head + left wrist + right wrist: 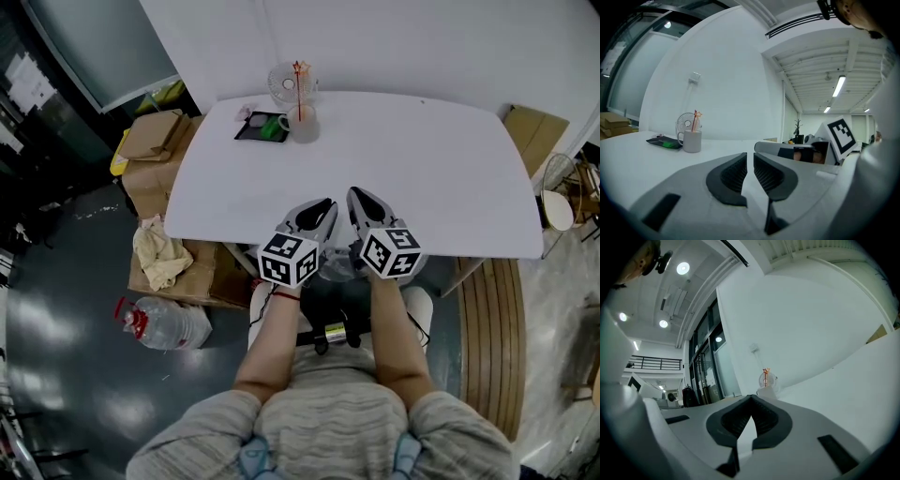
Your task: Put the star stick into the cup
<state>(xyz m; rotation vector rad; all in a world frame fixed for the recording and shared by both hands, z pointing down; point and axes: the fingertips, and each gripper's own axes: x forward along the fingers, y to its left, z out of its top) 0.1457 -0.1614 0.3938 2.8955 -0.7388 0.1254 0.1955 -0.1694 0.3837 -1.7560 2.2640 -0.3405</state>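
White table (422,169), star stick (300,86) upright in cup (304,125)

Head cam: high above the desk (403,178) near edge, looks steeply down; cup (302,124) far off at the far edge. Left tongs (327,202) cam: low, just over desk level, faces along its own tongs, cup far ahead, left of centre. Right tongs (355,195) cam: equally low, tilted, cup tiny just beyond its tips. All 3 share cup, star stick (300,94) & fan (279,84) behind the cup.
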